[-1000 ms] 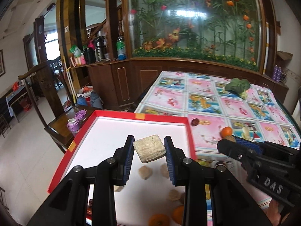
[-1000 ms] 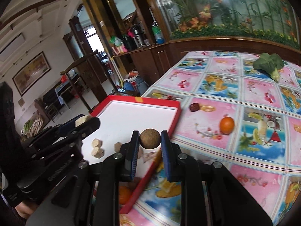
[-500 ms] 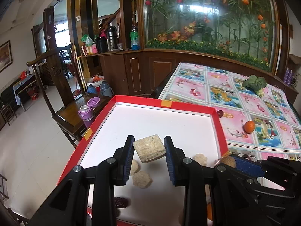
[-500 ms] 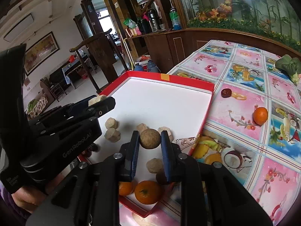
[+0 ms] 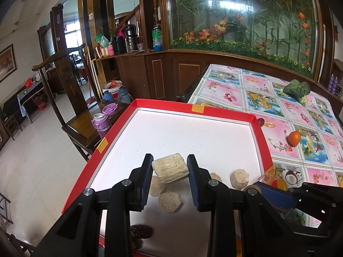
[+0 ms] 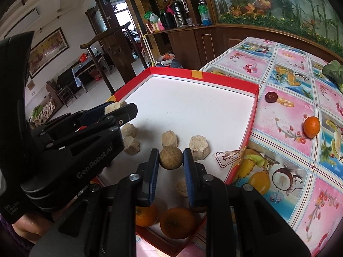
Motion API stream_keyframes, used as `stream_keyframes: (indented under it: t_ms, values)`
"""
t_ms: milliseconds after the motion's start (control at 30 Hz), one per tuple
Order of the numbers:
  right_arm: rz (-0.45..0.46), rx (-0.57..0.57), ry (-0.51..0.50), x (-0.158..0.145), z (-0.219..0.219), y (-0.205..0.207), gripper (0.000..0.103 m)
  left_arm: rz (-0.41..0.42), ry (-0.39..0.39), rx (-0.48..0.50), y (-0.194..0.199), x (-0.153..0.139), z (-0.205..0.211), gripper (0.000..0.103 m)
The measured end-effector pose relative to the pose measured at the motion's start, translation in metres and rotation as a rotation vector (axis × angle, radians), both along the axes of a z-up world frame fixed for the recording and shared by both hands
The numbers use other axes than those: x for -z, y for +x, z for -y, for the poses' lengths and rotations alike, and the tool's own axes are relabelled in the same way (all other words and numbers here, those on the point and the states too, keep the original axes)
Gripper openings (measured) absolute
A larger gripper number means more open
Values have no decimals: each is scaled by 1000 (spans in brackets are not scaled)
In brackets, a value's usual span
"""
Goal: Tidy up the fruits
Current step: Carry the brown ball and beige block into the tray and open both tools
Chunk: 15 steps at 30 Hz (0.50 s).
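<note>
Left wrist view: the left gripper [image 5: 170, 169] hides much of the near part of the red tray [image 5: 227, 113], and a dark date [image 5: 141, 231] by its near edge shows only partly between the black arms. The right gripper [image 5: 265, 191] enters from the right, cut off by the frame edge; only a sliver of the brown ball it holds is visible there. The pale chunks [image 5: 169, 201] on the tray's white floor are hard to identify as any particular food.

The left gripper's jaws are clamped on a pale fibrous block [image 5: 170, 169], each blue pad pressing one side. The block hangs above the tray floor, over two hexagonal chunks lying just below it.

From the right wrist view, the right gripper [image 6: 171, 157] grips a round brown ball [image 6: 171, 157] between nearly closed pads, held over the tray's near right area with chunks behind it. Two oranges [image 6: 178, 222] lie in the near corner of the tray, partly covered by the gripper body, and another chunk is half hidden between the fingers. The left gripper [image 6: 120, 107] shows at left with the block's end peeking from its tip, a hand [image 6: 25, 229] beneath it mostly out of frame.

On the tablecloth [image 6: 300, 111] outside the tray lie one orange [image 6: 311, 127], a dark round fruit [image 6: 271, 96] near the tray's far right corner, and a leafy green [image 5: 297, 90] well beyond, cut off in the right view.
</note>
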State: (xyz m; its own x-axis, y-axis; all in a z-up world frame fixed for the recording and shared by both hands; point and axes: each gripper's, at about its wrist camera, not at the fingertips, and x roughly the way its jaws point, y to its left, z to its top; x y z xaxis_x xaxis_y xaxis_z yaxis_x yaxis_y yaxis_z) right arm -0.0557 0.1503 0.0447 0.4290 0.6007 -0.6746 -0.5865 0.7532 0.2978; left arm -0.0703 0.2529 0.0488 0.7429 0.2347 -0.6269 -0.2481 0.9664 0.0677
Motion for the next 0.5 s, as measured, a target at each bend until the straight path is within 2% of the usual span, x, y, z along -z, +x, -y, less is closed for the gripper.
stream_keyframes:
  t_ms: [500]
  values:
    - [-43, 3, -26, 13, -4, 6, 25, -52, 0, -19, 8, 16, -4, 32]
